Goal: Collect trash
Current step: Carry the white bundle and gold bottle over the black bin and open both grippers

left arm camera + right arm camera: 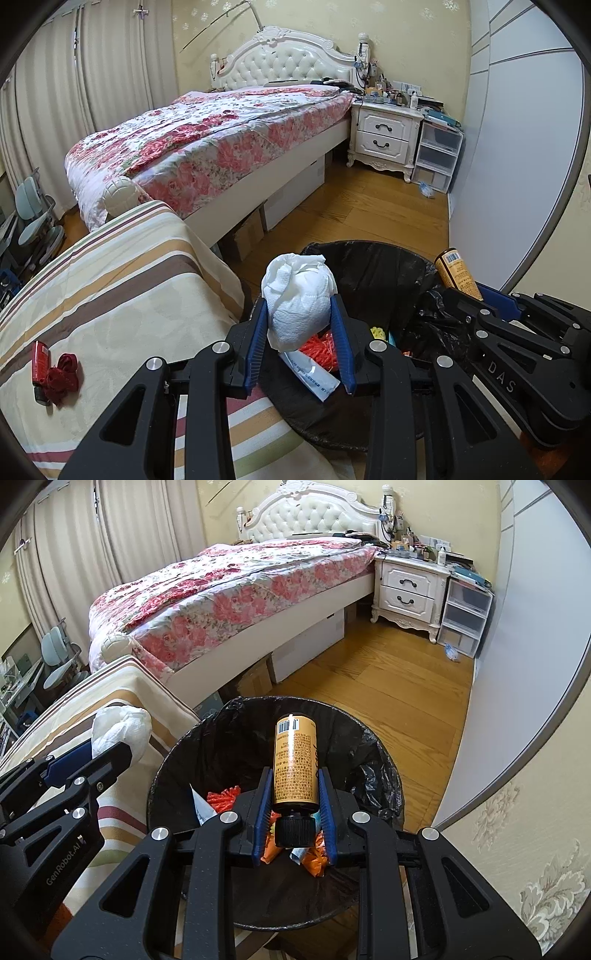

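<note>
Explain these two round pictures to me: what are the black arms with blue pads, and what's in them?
Each picture comes from a fisheye camera on a hand-held pair of tongs, looking along its fingers. The left tongs are shut on a wad of tissue. The right tongs are shut on an amber bottle, cap toward the camera. Both hang over a bin lined with a black bag, already holding wrappers. Beside it a striped cover carries a red lanyard.
</note>
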Available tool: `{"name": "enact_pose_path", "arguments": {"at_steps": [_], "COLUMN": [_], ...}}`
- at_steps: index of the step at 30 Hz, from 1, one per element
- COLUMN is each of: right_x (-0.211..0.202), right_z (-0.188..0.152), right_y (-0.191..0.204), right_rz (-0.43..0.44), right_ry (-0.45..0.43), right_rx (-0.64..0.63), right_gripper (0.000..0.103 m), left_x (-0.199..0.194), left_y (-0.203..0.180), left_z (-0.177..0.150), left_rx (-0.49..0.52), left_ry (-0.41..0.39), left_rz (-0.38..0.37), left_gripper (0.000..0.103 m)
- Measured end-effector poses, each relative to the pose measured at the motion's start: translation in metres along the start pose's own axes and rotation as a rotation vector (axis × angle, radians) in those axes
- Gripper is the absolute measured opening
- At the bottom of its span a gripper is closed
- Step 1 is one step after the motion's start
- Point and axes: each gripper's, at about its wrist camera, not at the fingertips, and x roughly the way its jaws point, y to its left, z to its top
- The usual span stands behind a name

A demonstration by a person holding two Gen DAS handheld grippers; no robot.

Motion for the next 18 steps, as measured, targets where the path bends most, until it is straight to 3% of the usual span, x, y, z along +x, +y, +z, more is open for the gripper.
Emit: {"name": "enact_pose_path", "arguments": {"at_steps": [13,18], "right_x": [0.0027,0.0067], "right_z": [0.0018,0.001], "right_y": [-0.0037,-0.0096], "right_rz": [0.0,-0.012], "right_ry": [0.005,-0.001], "right_rx": [0.003,0.016], "right_gripper": [0.023,0.033], "left_x": [0.0067,0.0082], "left_y": [-0.0085,-0.005], "left_z": [0.0041,0.0045], "left_rx": [-0.001,-0.014], "left_ry": [0.007,0.002], "left_rz": [-0.004,-0.001], "left_gripper": [0.038,0.058]}}
